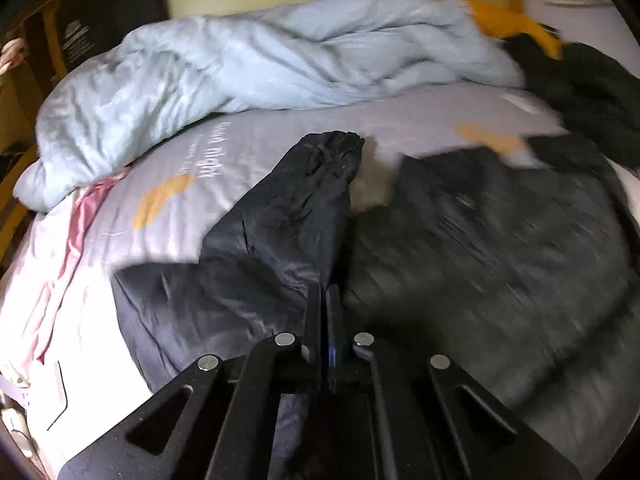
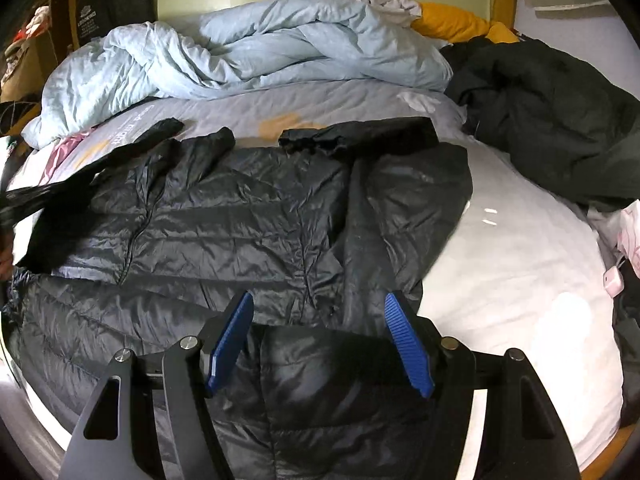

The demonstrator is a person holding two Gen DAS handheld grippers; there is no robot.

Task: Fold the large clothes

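apparently sleeve (image 1: pixel 304 200) between left tongs (image 1: pixel 325 292)

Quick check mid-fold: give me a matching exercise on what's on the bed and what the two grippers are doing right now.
Column one:
1. left gripper
2. right gripper
3. crumpled pale blue duvet
4. dark green jacket

Column two:
A. heaped on the bed's right side
B. open above the black quilted puffer jacket
C. bunched along the head of the bed
D. shut on the puffer jacket's sleeve

Pairs: 1-D, 2-B, 3-C, 4-A
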